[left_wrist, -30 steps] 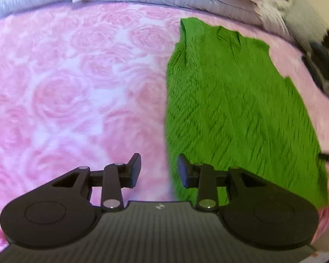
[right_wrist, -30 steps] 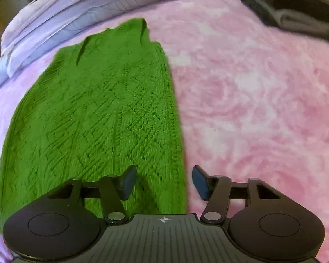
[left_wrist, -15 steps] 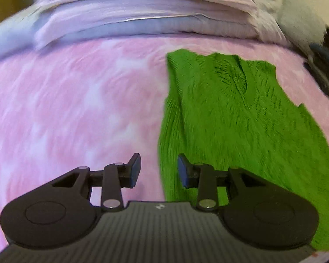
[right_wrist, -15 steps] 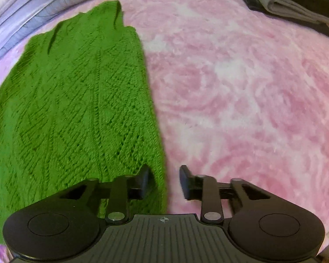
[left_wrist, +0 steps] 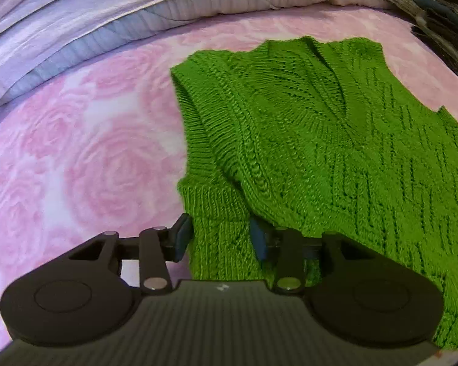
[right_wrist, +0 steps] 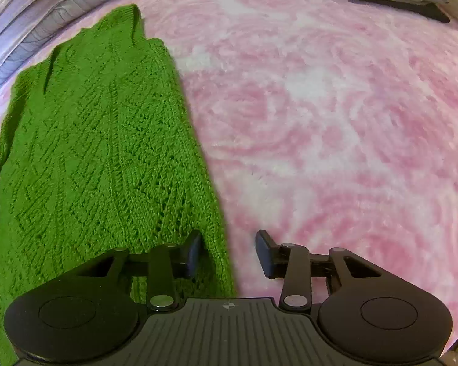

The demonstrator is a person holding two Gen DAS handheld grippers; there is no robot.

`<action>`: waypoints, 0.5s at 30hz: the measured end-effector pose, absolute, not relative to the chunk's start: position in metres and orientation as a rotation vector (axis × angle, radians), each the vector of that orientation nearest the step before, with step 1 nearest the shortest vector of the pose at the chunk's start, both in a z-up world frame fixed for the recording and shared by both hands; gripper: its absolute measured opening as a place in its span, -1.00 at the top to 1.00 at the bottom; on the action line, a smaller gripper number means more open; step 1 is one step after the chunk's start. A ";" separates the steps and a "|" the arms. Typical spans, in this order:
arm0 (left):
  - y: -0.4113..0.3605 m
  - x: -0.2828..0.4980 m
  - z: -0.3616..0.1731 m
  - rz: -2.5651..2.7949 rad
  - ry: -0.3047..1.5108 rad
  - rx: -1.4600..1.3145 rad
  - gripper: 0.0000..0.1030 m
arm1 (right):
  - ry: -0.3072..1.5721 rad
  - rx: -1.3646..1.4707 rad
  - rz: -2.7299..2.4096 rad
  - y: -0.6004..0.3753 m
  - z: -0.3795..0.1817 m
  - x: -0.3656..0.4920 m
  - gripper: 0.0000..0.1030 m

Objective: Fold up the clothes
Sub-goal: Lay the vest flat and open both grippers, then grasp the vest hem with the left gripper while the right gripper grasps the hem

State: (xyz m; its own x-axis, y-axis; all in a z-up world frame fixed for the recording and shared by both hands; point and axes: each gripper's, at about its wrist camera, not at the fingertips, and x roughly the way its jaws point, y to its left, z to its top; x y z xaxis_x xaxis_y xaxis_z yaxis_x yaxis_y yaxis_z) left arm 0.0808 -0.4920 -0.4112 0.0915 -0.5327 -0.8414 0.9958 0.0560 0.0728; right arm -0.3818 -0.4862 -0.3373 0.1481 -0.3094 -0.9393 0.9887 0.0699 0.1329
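Swung left gripper (left_wrist: 219,239) onto green vest (left_wrist: 320,140) armhole edge, jaws straddling, unclamped | right gripper (right_wrist: 229,253) jaws opening astride vest side edge, lower centre.

A bright green knitted vest (left_wrist: 336,152) with a V-neck and openwork pattern was laid flat on a pink rose-patterned blanket (left_wrist: 76,158). Its neckline was turned toward the far pillows, and one ribbed side edge was folded over onto the body. In the right wrist view, the vest (right_wrist: 91,158) was seen stretched lengthwise.
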 end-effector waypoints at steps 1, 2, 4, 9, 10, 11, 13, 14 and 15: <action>-0.493 0.081 -0.411 -1.366 0.727 0.816 0.52 | 0.895 1.001 -1.215 -0.486 -0.338 -0.380 0.27; -0.492 0.080 -0.410 -1.394 0.705 0.829 0.68 | 0.896 1.000 -1.223 -0.486 -0.337 -0.379 0.27; -0.487 0.084 -0.406 -1.392 0.660 0.828 0.78 | 0.910 0.996 -1.228 -0.487 -0.337 -0.377 0.27; -0.451 0.161 -0.404 -1.042 0.753 0.667 1.00 | 0.932 1.014 -1.238 -0.491 -0.337 -0.375 0.26; -0.445 0.176 -0.406 -1.015 0.798 0.643 1.00 | 0.938 1.012 -1.239 -0.492 -0.337 -0.374 0.26; -0.439 0.187 -0.405 -1.000 0.836 0.616 1.00 | 0.947 1.009 -1.239 -0.492 -0.336 -0.373 0.25; -0.433 0.193 -0.397 -1.061 0.864 0.575 0.95 | 0.982 1.002 -1.237 -0.496 -0.332 -0.370 0.25; -0.433 0.189 -0.392 -1.100 0.851 0.573 0.85 | 1.001 0.995 -1.240 -0.501 -0.329 -0.368 0.25; -0.436 0.182 -0.387 -1.140 0.829 0.583 0.77 | 0.992 0.977 -1.253 -0.505 -0.324 -0.367 0.25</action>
